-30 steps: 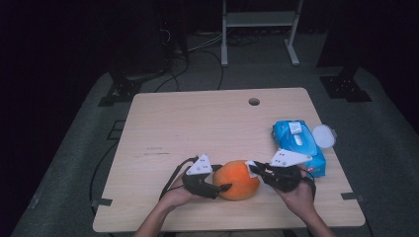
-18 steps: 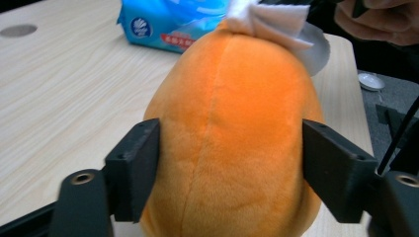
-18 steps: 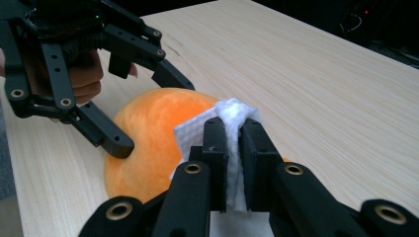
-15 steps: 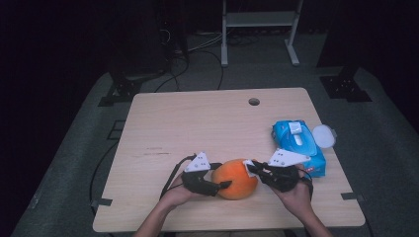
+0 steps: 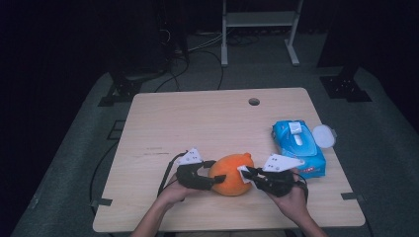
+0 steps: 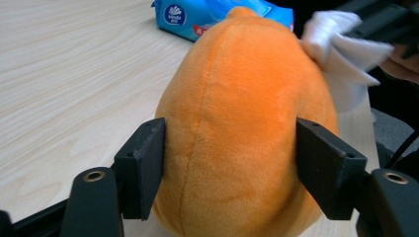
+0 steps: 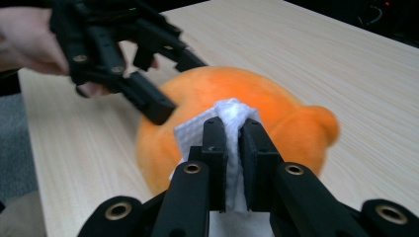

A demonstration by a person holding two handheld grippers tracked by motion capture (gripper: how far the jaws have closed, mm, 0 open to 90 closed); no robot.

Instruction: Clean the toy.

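Observation:
An orange plush toy (image 5: pixel 230 174) lies near the table's front edge. My left gripper (image 5: pixel 213 173) comes at it from the left. In the left gripper view its jaws have just been closing, and the pads (image 6: pixel 143 165) press both sides of the plush toy (image 6: pixel 237 123). My right gripper (image 5: pixel 245 173) is on the toy's right side, shut on a folded white wipe (image 7: pixel 230 111). The wipe (image 6: pixel 346 54) touches the plush toy (image 7: pixel 281 108) near its top. The left gripper (image 7: pixel 178 86) also shows beyond the toy in the right gripper view.
A blue pack of wipes (image 5: pixel 299 147) lies at the table's right, its white lid (image 5: pixel 323 136) flipped open. A cable hole (image 5: pixel 254 101) sits near the wooden table's (image 5: pixel 197 123) far edge. Dark floor, cables and stands surround the table.
Both hands stay almost where they were. The left jaws sit a little tighter around the plush toy, and the wipe remains against its right side.

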